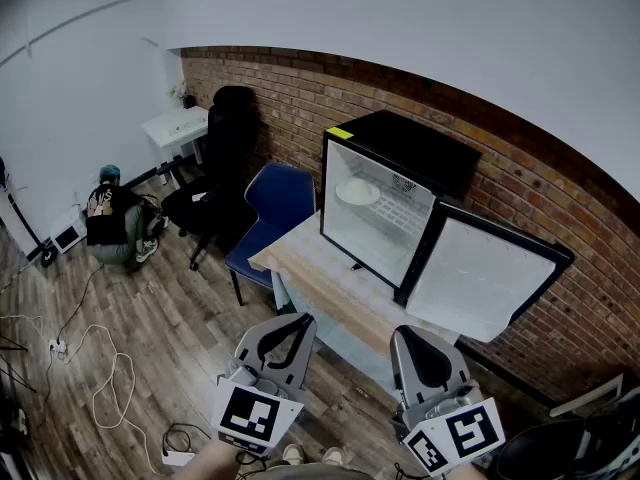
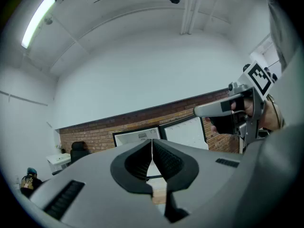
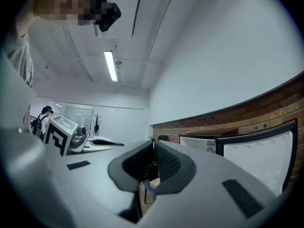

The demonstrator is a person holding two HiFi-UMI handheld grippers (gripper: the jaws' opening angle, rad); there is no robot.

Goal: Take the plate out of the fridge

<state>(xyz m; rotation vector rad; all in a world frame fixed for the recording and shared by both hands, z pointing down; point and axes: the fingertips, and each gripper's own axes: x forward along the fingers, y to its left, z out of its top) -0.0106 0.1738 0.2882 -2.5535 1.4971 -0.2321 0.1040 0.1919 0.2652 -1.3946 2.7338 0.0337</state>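
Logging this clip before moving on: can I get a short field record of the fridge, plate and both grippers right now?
fridge: on the wooden table, door swung open
plate: inside the fridge, on a shelf, untouched
left gripper: jaws together, empty, short of the fridge
right gripper: jaws together, empty, short of the fridge
nearby: blue chair beside the table

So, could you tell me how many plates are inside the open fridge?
1: a white plate on the wire shelf in the fridge, toward its left; no others visible.
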